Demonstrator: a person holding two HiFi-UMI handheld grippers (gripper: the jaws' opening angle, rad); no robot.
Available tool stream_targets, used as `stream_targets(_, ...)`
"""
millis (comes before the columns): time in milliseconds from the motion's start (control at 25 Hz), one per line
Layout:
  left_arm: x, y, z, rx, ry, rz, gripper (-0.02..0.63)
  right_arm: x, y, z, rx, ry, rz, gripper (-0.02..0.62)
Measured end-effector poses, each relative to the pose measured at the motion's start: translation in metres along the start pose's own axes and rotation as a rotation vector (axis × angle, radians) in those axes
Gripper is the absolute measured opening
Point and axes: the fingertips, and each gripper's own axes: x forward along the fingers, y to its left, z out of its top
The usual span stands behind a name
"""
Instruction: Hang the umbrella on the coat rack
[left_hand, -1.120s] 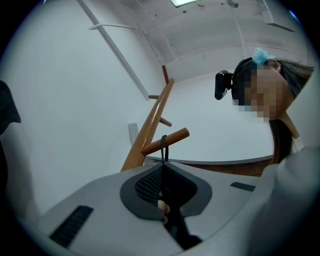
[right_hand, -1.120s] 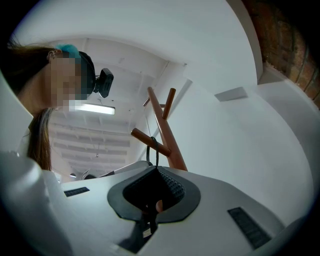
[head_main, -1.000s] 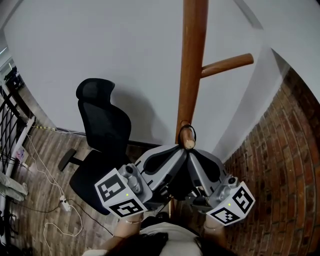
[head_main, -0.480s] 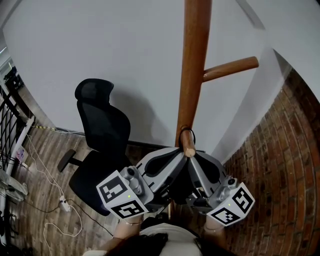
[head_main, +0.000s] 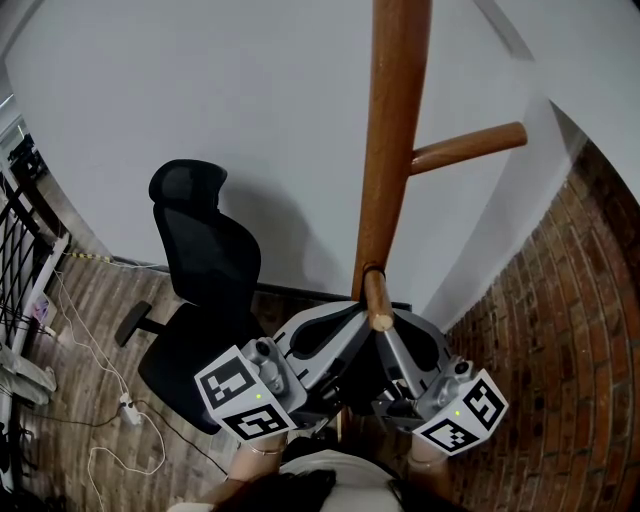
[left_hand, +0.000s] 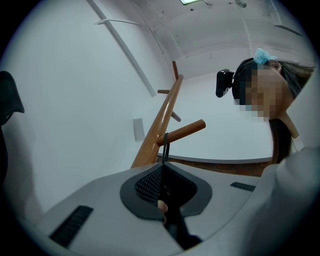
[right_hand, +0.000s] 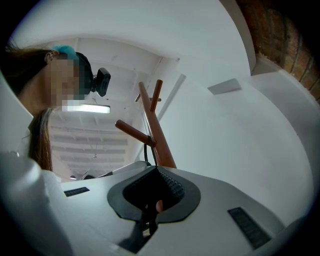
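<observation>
The wooden coat rack pole (head_main: 392, 140) rises up the middle of the head view. A short peg (head_main: 377, 298) points toward me, and the umbrella's thin black strap (head_main: 372, 269) loops over it close to the pole. Both grippers sit just under the peg tip, jaws pointing up: the left gripper (head_main: 350, 320) and the right gripper (head_main: 395, 322). In the left gripper view the strap (left_hand: 165, 145) runs from the peg (left_hand: 182, 132) down into the shut jaws. The right gripper view shows the strap (right_hand: 147, 150) the same way. The dark umbrella (head_main: 360, 375) hangs between the grippers, mostly hidden.
A black office chair (head_main: 205, 270) stands left of the rack. Cables and a power strip (head_main: 128, 405) lie on the wood floor. A brick wall (head_main: 560, 330) is at the right, a white wall behind. A higher peg (head_main: 468, 148) sticks out right. The person's head shows in both gripper views.
The strap loop has slid along the peg from near its tip to close to the pole. Both grippers have sunk slightly below the peg.
</observation>
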Motion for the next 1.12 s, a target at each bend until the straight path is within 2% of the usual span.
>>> stream_targets(760, -0.004, -0.009, -0.006, 0.025, -0.001, -0.007, 0.012, -0.009, 0.005, -0.003, -0.010, -0.002, -0.004, 0.038)
stream_targets(1120, -0.007, -0.012, -0.006, 0.007, -0.005, -0.009, 0.012, -0.013, 0.007, -0.002, -0.014, -0.008, -0.018, 0.038)
